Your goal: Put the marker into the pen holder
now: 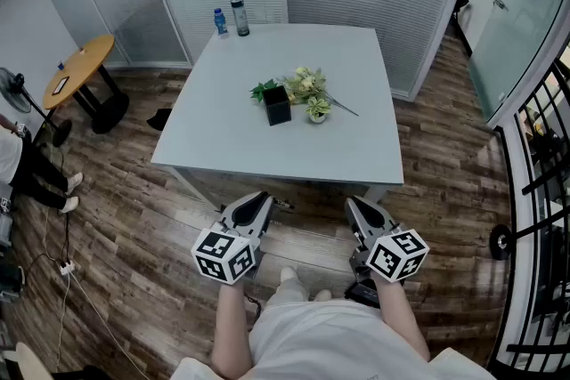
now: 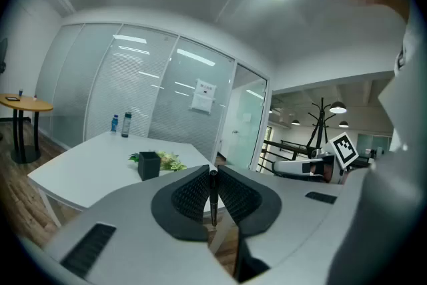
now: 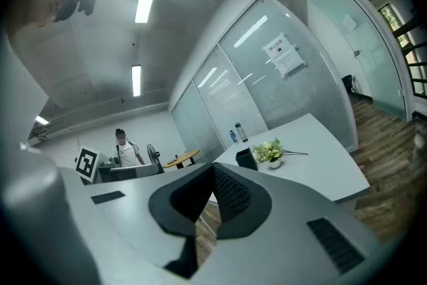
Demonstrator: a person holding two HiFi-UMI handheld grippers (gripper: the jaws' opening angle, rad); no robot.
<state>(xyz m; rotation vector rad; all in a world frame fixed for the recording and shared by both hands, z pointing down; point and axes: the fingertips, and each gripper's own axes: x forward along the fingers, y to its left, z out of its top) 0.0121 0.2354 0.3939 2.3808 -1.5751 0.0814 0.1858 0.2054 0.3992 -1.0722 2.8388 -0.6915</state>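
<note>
The black pen holder (image 1: 277, 105) stands near the middle of the white table (image 1: 223, 138), next to a small flower pot (image 1: 317, 112). Both grippers hover level over the wooden floor, just short of the table's near edge. My left gripper (image 1: 267, 203) is shut on a thin black marker (image 2: 213, 200), which stands upright between its pads. The pen holder (image 2: 148, 165) is ahead of it and a little to the left. My right gripper (image 1: 355, 206) is shut with nothing between its pads (image 3: 227, 193). In that gripper's view the pen holder (image 3: 246, 158) sits straight ahead on the table.
Two bottles (image 1: 231, 18) stand at the table's far left corner. A round wooden side table (image 1: 82, 67) and a standing person (image 1: 27, 169) are off to the left. Glass partition walls run behind, and a black railing (image 1: 539, 182) lines the right side.
</note>
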